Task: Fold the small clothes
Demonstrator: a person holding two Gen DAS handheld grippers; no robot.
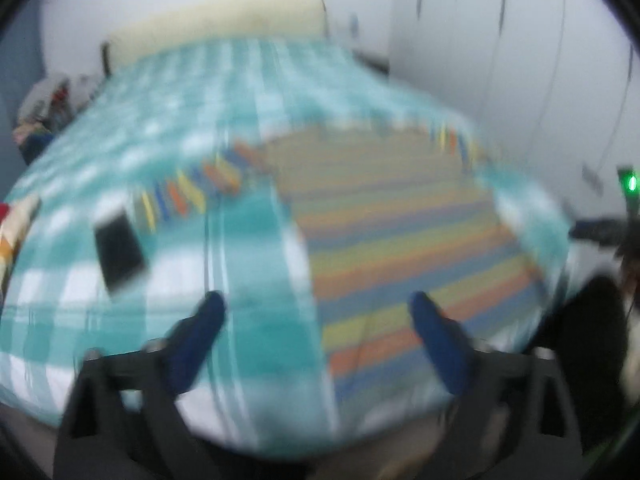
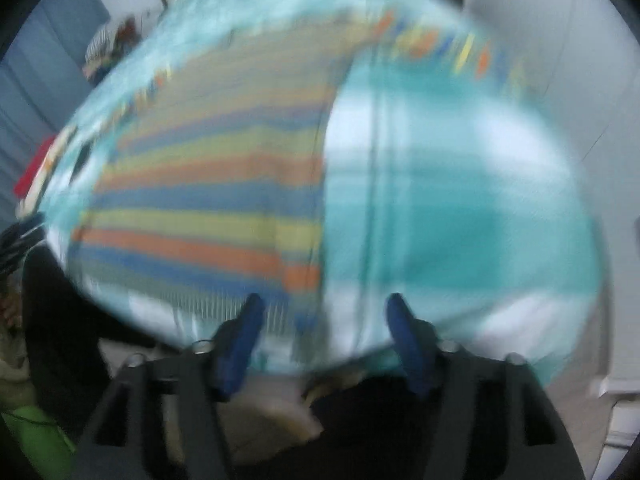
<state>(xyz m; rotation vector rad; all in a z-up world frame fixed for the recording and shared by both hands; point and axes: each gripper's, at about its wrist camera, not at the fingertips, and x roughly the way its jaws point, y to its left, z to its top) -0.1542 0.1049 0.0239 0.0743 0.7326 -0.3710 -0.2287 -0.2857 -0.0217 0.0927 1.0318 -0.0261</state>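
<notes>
A striped cloth (image 1: 392, 240) with orange, yellow and blue bands lies flat on the bed; it also shows in the right wrist view (image 2: 216, 184). Its near edge has a fringe (image 2: 224, 300). My left gripper (image 1: 318, 306) is open and empty, held above the bed's near edge at the cloth's left side. My right gripper (image 2: 324, 308) is open and empty, just above the cloth's near right corner. Both views are blurred.
The bed has a teal and white checked cover (image 1: 168, 128). A dark phone (image 1: 118, 252) lies on it left of the cloth. A clothes pile (image 1: 44, 108) sits at the far left. White wardrobe doors (image 1: 500, 40) stand on the right.
</notes>
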